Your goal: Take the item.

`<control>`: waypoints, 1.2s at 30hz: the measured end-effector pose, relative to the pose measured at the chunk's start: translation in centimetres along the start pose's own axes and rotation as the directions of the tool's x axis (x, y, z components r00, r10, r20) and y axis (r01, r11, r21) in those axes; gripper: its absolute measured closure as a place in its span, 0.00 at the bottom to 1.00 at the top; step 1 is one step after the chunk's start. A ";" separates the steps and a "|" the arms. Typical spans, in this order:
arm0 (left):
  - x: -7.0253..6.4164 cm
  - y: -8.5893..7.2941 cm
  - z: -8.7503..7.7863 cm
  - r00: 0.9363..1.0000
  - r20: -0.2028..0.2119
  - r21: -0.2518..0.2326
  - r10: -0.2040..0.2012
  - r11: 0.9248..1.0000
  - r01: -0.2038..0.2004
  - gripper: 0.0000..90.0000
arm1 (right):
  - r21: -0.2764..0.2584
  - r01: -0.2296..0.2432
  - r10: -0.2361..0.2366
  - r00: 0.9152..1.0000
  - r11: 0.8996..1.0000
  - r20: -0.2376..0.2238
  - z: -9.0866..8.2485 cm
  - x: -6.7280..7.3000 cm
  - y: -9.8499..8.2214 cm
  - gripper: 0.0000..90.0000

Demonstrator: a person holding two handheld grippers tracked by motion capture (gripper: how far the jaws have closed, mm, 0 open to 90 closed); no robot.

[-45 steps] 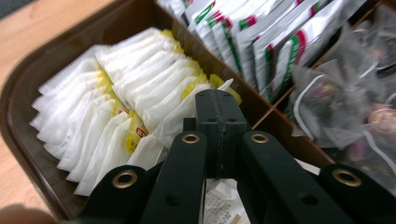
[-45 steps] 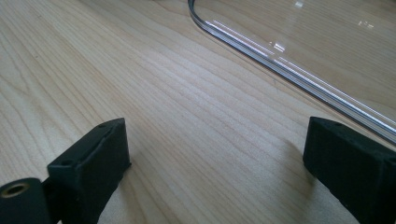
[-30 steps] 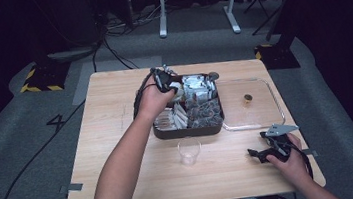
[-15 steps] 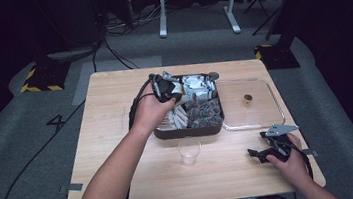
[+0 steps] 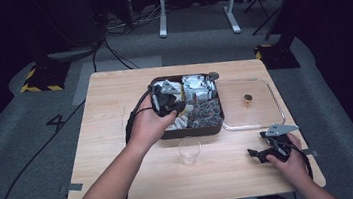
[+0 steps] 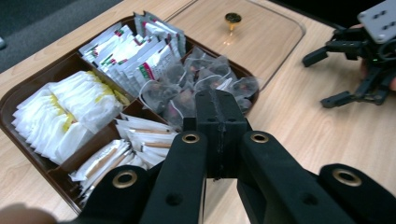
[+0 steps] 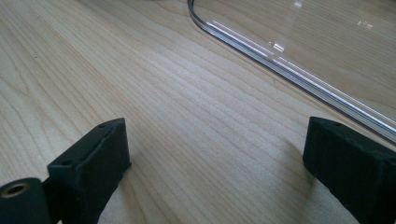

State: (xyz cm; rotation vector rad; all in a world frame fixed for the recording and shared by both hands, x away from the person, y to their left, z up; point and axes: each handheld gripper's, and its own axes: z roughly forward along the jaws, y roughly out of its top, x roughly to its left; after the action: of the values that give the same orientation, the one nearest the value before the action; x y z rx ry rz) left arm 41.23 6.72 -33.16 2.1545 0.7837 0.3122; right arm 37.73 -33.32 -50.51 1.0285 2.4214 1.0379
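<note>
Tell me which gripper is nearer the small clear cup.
Left, narrowly. The left gripper hovers over the tea tray just beyond the cup; the right gripper rests on the table to the cup's right.

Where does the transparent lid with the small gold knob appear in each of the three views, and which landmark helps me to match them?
High view: the clear lid lies flat on the table, right of the brown tray.
Left gripper view: upper middle, beyond the tray, knob up.
Right gripper view: its curved rim crosses the upper right; the knob is not in this picture.
Shared landmark: the lid's rounded edge on the wooden table.
</note>
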 end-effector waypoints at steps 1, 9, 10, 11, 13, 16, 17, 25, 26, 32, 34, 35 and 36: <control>-0.2 -0.2 -0.2 1.000 0.002 -0.008 0.003 1.000 -0.003 1.00 | 0.000 -0.001 0.001 1.000 1.000 0.001 0.0 0.0 0.0 0.08; -2.3 -1.9 -1.2 1.000 0.012 -0.044 0.021 0.999 -0.020 1.00 | 0.000 -0.003 0.003 1.000 1.000 0.004 0.0 0.1 0.0 0.08; -2.6 -2.1 -1.3 1.000 0.022 -0.048 0.019 0.999 -0.018 1.00 | 0.000 -0.003 0.003 1.000 1.000 0.004 0.0 0.1 0.0 0.08; -2.9 -2.2 -1.4 0.999 0.026 -0.054 0.024 0.998 -0.023 1.00 | 0.000 -0.003 0.003 1.000 1.000 0.004 0.0 0.1 0.0 0.08; -3.5 -2.5 -1.4 0.999 0.033 -0.063 0.031 0.998 -0.028 1.00 | 0.000 -0.003 0.003 1.000 1.000 0.004 0.0 0.1 0.0 0.08; -4.4 -3.0 -1.4 0.998 0.037 -0.066 0.045 0.997 -0.043 1.00 | 0.000 -0.003 0.003 1.000 1.000 0.004 0.0 0.1 0.0 0.08; -4.6 -3.2 -1.4 0.998 0.039 -0.066 0.048 0.997 -0.045 1.00 | 0.000 -0.003 0.003 1.000 1.000 0.004 0.0 0.1 0.0 0.08; -5.4 -4.8 -0.3 0.996 0.075 -0.047 0.038 0.998 -0.035 1.00 | 0.000 -0.003 0.003 1.000 1.000 0.004 0.0 0.1 0.0 0.08; -5.4 -4.9 -0.1 0.996 0.076 -0.045 0.040 0.998 -0.037 1.00 | 0.000 -0.003 0.003 1.000 1.000 0.004 0.0 0.1 0.0 0.08; -5.3 -5.6 0.8 0.996 0.080 -0.034 0.026 0.999 -0.024 1.00 | 0.000 -0.004 0.004 1.000 1.000 0.004 0.0 0.1 0.0 0.08; -5.4 -5.9 0.9 0.996 0.084 -0.033 0.024 0.999 -0.021 1.00 | 0.000 -0.004 0.004 1.000 1.000 0.004 0.0 0.1 0.0 0.08; -5.4 -6.0 1.0 0.996 0.088 -0.036 0.023 0.999 -0.020 1.00 | 0.000 -0.004 0.004 1.000 1.000 0.004 0.0 0.1 0.0 0.08; -5.5 -6.1 1.1 0.996 0.087 -0.034 0.023 0.999 -0.020 1.00 | 0.000 -0.004 0.004 1.000 1.000 0.004 0.0 0.1 0.0 0.08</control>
State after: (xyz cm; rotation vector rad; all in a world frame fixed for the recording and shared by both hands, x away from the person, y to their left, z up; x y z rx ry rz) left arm 34.84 5.60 -38.33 2.1314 0.7016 0.2382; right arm 37.68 -33.27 -50.51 1.0353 2.4167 1.0368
